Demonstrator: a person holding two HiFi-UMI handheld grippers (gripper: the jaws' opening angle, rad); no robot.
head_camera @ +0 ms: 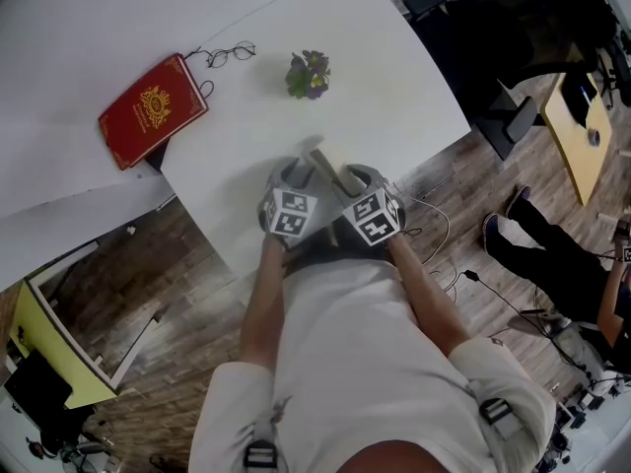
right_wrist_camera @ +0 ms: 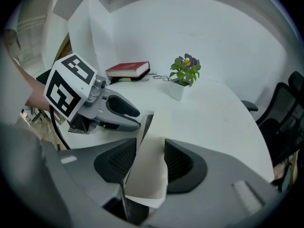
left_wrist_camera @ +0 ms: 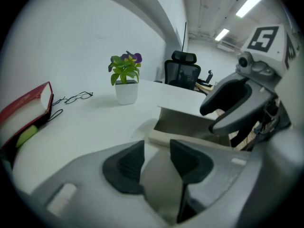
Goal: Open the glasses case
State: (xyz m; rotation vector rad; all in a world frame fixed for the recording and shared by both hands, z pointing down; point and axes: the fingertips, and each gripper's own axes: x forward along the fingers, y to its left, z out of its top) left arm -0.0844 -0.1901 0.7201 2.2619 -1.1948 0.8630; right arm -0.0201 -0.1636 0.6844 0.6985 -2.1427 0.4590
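While the glasses case (head_camera: 320, 156) gapes, a gold emblem (head_camera: 156, 101) marks the red book (head_camera: 128, 131).

The glasses case (head_camera: 320, 161) lay near the table's (head_camera: 414, 97) front edge, with the left gripper (head_camera: 299, 173) at its left and the right gripper (head_camera: 350, 177) at its right. Behind it stood a potted plant (head_camera: 309, 74); eyeglasses (head_camera: 229, 54) and a book (head_camera: 151, 109) lay farther left.

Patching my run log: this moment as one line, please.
left gripper: shut on glasses case | right gripper: shut on lid | lid: partly raised
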